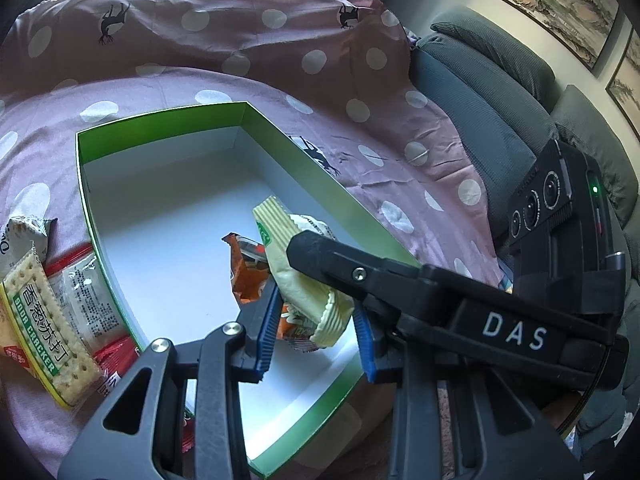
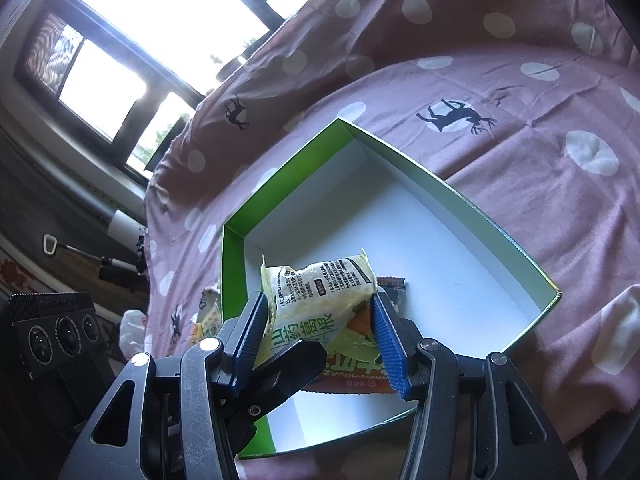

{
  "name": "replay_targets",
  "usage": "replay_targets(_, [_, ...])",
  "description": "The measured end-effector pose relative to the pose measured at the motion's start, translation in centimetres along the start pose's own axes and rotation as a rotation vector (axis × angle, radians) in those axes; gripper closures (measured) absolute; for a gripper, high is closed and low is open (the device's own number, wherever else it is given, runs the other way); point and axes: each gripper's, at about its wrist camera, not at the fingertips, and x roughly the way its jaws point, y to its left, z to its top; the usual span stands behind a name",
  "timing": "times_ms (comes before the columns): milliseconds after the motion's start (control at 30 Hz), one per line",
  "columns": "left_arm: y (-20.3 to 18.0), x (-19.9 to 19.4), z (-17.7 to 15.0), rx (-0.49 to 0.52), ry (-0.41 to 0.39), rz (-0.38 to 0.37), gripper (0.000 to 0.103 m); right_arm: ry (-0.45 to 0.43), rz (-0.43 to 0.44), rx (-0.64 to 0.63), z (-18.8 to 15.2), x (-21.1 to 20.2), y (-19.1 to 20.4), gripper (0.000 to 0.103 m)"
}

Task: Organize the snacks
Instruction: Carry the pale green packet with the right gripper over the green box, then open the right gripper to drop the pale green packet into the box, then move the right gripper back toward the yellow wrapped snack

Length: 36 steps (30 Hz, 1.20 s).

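Note:
A green box [image 1: 160, 117] with a white inside lies open on the pink dotted cloth. Over its near end my left gripper [image 1: 316, 300] is shut on an orange snack packet [image 1: 248, 276], with the crimped end of a pale yellow packet [image 1: 280, 224] also squeezed between its blue pads. My right gripper [image 2: 320, 296] is shut on that yellow packet [image 2: 320, 292], one pad on each side. The two grippers cross. One black finger [image 1: 316, 252] of the right gripper lies over the packet, and a left finger [image 2: 296, 360] shows low in the right wrist view. I cannot tell whether the packets touch the box floor.
Left of the box lie a soda cracker pack [image 1: 40, 320] and red packets [image 1: 114, 358]. A grey sofa [image 1: 480, 100] stands at the right and windows [image 2: 160, 8] behind. More packets [image 2: 208, 316] lie beside the box's left wall.

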Motion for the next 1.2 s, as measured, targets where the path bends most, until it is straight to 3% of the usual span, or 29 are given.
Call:
replay_targets(200, [0.3,0.7,0.0,-0.028,0.016,-0.016,0.071,-0.009,-0.044,-0.001,0.0,0.0,-0.1,0.047])
replay_targets(367, [0.4,0.1,-0.2,-0.036,0.013,0.013,0.068,-0.022,-0.102,-0.022,0.0,-0.2,0.4,0.047])
replay_targets(433, [0.5,-0.8,-0.3,-0.035,-0.004,0.042,0.063,-0.042,-0.123,-0.046,-0.1,-0.6,0.9,0.045])
replay_targets(467, [0.5,-1.4,-0.4,-0.03,-0.013,0.062,0.06,-0.054,-0.132,-0.058,-0.2,-0.9,1.2,0.038])
replay_targets(633, [1.1,-5.2,-1.1,0.003,-0.086,0.183,0.033,-0.114,-0.133,-0.097,-0.4,-2.3,2.7,0.023])
replay_targets(700, [1.7,-7.0,-1.5,-0.004,-0.118,0.23,0.028,-0.131,-0.134,-0.111,-0.6,-2.6,3.3,0.02])
replay_targets(967, [5.8,-13.4,-3.8,-0.133,-0.202,0.318,0.021,-0.146,-0.134,-0.182,-1.7,-2.6,6.3,0.02])
replay_targets(1200, [10.1,-16.6,-6.5,-0.27,-0.244,0.49,0.02,-0.108,-0.136,-0.259,-3.2,-1.0,9.2,0.02])
